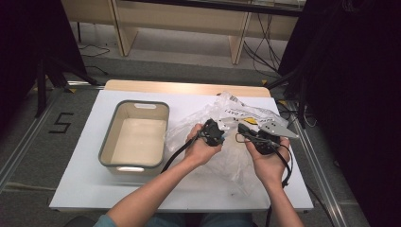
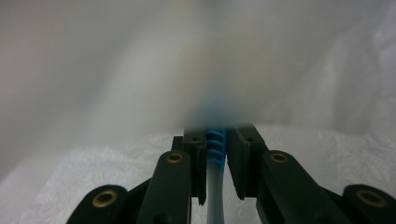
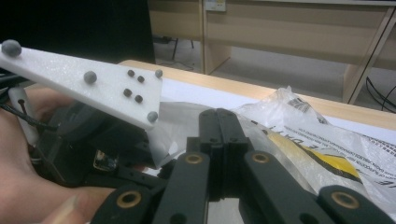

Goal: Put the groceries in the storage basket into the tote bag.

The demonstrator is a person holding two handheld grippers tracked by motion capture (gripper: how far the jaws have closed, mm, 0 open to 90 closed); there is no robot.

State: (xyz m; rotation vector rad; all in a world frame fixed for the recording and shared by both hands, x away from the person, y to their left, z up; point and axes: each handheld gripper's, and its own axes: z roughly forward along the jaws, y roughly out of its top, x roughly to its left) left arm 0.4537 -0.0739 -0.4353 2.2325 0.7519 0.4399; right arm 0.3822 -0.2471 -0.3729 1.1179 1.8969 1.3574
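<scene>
We see a big crinkly clear plastic bag (image 1: 222, 137) lying in the middle right of the high view, on the white worktop (image 1: 80, 184). The left tool (image 1: 213, 131) sits in the person's left hand (image 1: 201, 149), near the middle of that view. In the left gripper view its two black jaws are nearly closed and pinch a thin fold of the bag, with a small blue ridged piece (image 2: 216, 145) between them. The right tool (image 1: 246, 130) is just to the right of it, held in the right hand (image 1: 269, 163). In the right gripper view its jaws are pressed tight together, and we cannot tell if any of the bag is caught between them. The bag's black and yellow print (image 3: 322, 156) shows at the right of that view. A grey bin (image 1: 109, 142) stands left of the bag.
</scene>
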